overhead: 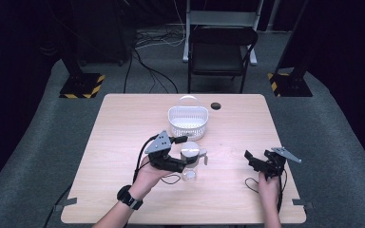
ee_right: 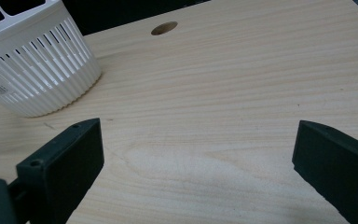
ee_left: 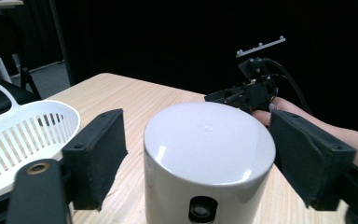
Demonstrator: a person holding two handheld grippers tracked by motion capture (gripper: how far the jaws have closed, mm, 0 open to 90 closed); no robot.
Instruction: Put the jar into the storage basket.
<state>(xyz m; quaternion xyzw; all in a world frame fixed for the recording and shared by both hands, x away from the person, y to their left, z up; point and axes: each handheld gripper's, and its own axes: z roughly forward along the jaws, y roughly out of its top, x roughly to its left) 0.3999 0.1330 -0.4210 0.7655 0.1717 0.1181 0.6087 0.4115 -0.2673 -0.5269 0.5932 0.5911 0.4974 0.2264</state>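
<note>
Left gripper [ee_left: 200, 154] fingers straddling white cylinder [ee_left: 208, 158], gaps visible, right gripper [ee_right: 196, 172] fingers released over table [ee_right: 223, 93].

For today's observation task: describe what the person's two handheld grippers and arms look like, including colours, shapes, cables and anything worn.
Both the left gripper and the right gripper are black, each with two flat, blocky, dark padded jaws. Each carries a grey three-cornered plate on top and trails a thin black cable. The forearms are bare, with no sleeves, and a black wristwatch sits on the left wrist.
</note>
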